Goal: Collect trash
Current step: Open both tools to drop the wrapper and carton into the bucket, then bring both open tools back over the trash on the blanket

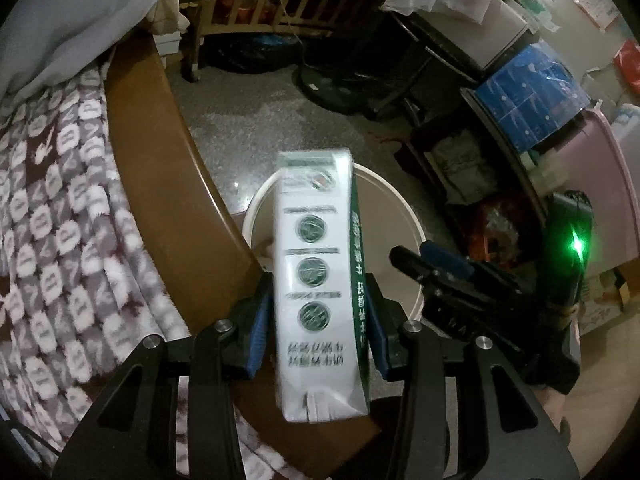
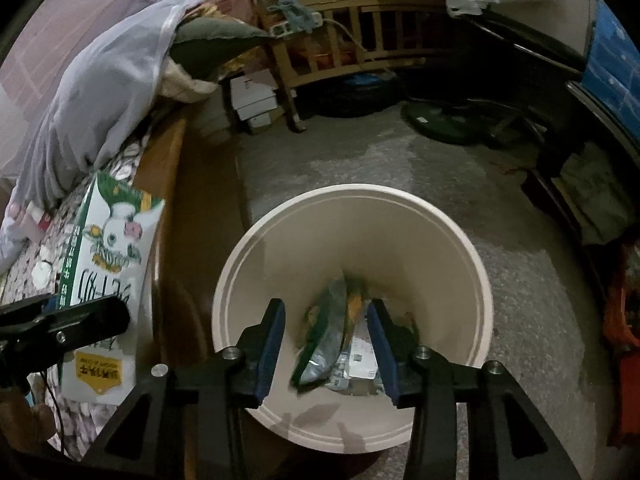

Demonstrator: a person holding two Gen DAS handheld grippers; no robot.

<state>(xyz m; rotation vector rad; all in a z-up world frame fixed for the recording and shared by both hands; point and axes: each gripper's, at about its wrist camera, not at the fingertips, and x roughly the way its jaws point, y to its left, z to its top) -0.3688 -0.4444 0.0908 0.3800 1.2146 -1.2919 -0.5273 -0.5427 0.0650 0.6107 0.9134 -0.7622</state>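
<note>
A white and green milk carton [image 1: 316,240] stands upright between the blue pads of my left gripper [image 1: 320,284]. It looks blurred, and the pads stand slightly off its sides, so the jaws are open around it. Behind it on the floor is a cream round bin [image 1: 400,208]. In the right wrist view my right gripper [image 2: 326,308] hangs open over the bin [image 2: 460,248]. A blurred green and blue wrapper [image 2: 320,344] lies among other packets inside, below the fingers and free of the pads. The carton [image 2: 108,248] shows at the left behind a left finger [image 2: 88,316].
A bed with a brown and white patterned blanket [image 1: 60,220] and a wooden frame [image 1: 168,184] runs along the left of the bin. A wooden crib [image 2: 360,20], a fan base [image 2: 440,120], blue boxes [image 1: 528,88] and a pink tub [image 1: 608,184] ring the grey floor [image 2: 360,160].
</note>
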